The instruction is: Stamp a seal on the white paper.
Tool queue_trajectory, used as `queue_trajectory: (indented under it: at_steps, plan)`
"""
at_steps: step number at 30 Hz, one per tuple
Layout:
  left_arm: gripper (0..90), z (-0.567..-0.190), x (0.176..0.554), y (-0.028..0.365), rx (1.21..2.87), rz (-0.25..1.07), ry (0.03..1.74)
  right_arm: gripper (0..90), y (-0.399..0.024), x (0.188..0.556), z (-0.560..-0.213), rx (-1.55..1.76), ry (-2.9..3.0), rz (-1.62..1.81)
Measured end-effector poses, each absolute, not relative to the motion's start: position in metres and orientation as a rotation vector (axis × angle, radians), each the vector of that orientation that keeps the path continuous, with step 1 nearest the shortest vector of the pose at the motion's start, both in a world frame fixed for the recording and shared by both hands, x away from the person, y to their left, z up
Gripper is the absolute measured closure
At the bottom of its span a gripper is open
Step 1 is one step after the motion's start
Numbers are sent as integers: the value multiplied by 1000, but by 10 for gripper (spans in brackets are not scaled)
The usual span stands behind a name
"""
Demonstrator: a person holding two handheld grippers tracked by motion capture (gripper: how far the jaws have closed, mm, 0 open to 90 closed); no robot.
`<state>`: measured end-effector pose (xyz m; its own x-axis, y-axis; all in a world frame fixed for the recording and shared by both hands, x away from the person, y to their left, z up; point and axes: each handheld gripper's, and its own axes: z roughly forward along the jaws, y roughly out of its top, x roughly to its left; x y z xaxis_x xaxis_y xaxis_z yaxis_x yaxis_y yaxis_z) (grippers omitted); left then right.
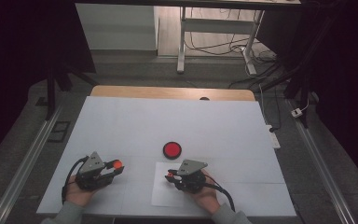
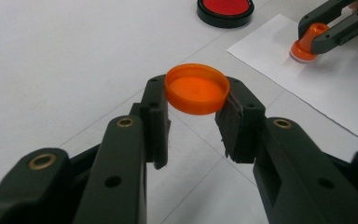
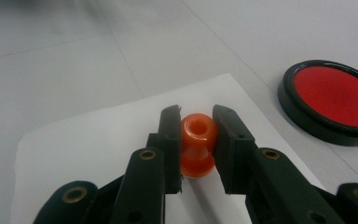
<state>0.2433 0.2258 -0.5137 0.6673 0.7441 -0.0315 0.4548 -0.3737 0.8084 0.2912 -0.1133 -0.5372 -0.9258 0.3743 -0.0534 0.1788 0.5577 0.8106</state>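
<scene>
On the table (image 1: 121, 121), a red pad (image 1: 172, 149) sits centre. Near left, the left gripper (image 1: 117, 164) holds an orange cap (image 1: 117, 164). Near right, the right gripper (image 1: 170, 175) grips an orange piece (image 1: 169, 174) over paper (image 1: 163, 196).

Lab-type recording setup: white-covered surface (image 1: 121, 126) sitting between dark curtains (image 1: 23, 46), metal floor rails (image 1: 23, 163) running alongside, cables (image 1: 223, 46) trailing under a metal-legged desk (image 1: 182, 42) behind, power strip (image 1: 274, 139) lying nearby.
</scene>
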Motion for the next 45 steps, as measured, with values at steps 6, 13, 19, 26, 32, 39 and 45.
queue_trajectory:
  at_steps: [6, 13, 19, 26, 32, 39, 45]
  plan:
    - [643, -514, 243, 226, 2031, 432, 926, 729, -113, 291, -537, 467, 2574, 1303]
    - [643, -513, 243, 226, 2031, 432, 926, 728, -113, 291, -537, 465, 2572, 1304]
    - [643, -513, 243, 226, 2029, 434, 927, 729, -113, 291, -537, 465, 2572, 1304]
    - [643, -513, 243, 226, 2031, 434, 926, 727, -113, 291, -537, 464, 2571, 1303]
    - [643, -513, 243, 226, 2031, 436, 926, 723, -119, 293, -531, 530, 2546, 1417]
    - [643, -513, 243, 226, 2032, 437, 921, 722, -132, 298, -511, 603, 2465, 1545]
    - [643, -513, 243, 226, 2033, 437, 920, 722, -140, 299, -504, 626, 2441, 1585]
